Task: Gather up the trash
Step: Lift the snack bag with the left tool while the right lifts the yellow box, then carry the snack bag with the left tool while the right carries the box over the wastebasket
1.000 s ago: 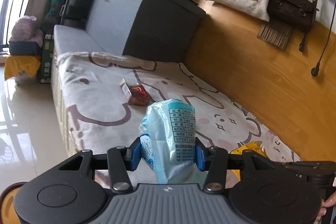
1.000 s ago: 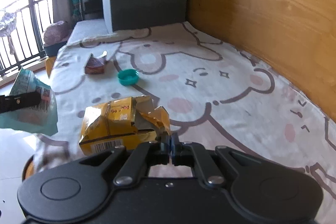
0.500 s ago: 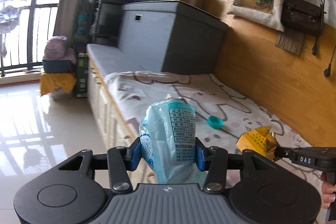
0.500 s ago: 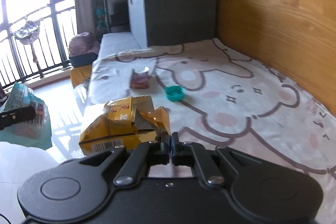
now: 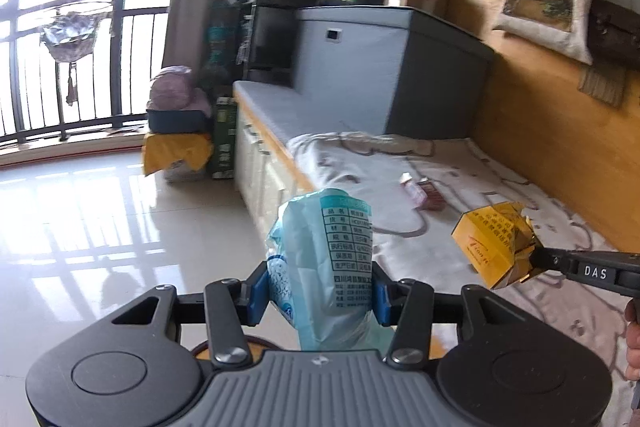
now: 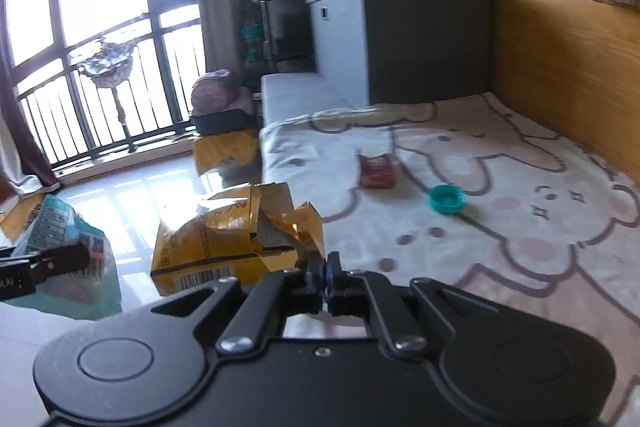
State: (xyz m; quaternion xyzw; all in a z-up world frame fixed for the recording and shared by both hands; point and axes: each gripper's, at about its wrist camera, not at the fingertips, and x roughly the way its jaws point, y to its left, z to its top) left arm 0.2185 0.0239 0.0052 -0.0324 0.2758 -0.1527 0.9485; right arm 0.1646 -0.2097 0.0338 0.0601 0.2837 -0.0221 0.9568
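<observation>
Left hand-held gripper (image 5: 318, 297) is clamped on a pale blue plastic wrapper (image 5: 326, 259), soft and crinkled, its printed label panel facing the camera and the bulging film pinched between blue pads (image 5: 257, 293). It hangs in the air over the glossy tiled floor (image 5: 100, 227), just off the bed's edge. Right hand-held gripper (image 6: 325, 277), fingers pressed together, grips a torn flap of a crushed yellow carton (image 6: 236, 235) — stiff card, creased and dented, foil-lined at the ripped mouth, barcode along its lower edge. The carton is lifted clear of the bed; in the left wrist view it shows at the tip of the other tool (image 5: 496, 247). On the bed's cartoon-printed sheet (image 6: 500, 187), soft and slightly rumpled, lie a small round teal cap (image 6: 446, 199) and, apart from it, a flat reddish packet (image 6: 376, 169). A boxy grey storage unit (image 6: 400, 39) stands at the bed's far end against smooth wooden panelling (image 6: 568, 47).
</observation>
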